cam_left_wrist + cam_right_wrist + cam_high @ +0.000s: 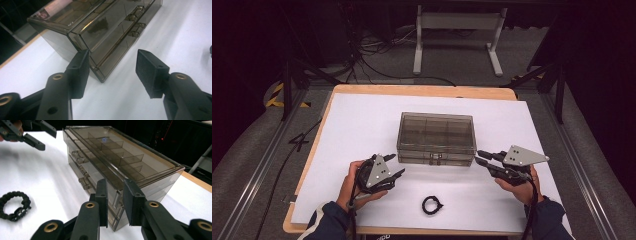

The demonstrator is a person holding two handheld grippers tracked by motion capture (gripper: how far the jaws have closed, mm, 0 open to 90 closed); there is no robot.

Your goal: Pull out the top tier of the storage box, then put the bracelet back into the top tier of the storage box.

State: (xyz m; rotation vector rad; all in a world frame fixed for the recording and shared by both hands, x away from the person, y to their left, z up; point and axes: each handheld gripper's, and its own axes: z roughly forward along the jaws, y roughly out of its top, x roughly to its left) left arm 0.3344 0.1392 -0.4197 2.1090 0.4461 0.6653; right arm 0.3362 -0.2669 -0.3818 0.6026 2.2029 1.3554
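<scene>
While the smoky plastic drawer box (436, 138) sits mid-table, the left gripper (396, 167) hovers wide open and empty at its front-left corner and the right gripper (480, 157), jaws narrowly parted and empty, at its front-right corner.

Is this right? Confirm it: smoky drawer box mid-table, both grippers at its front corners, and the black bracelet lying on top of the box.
One detail is wrong. The black bracelet is not on the drawer box; the high view shows it on the white sheet in front of the box, between the hands. The left gripper and right gripper are at the front corners.
</scene>
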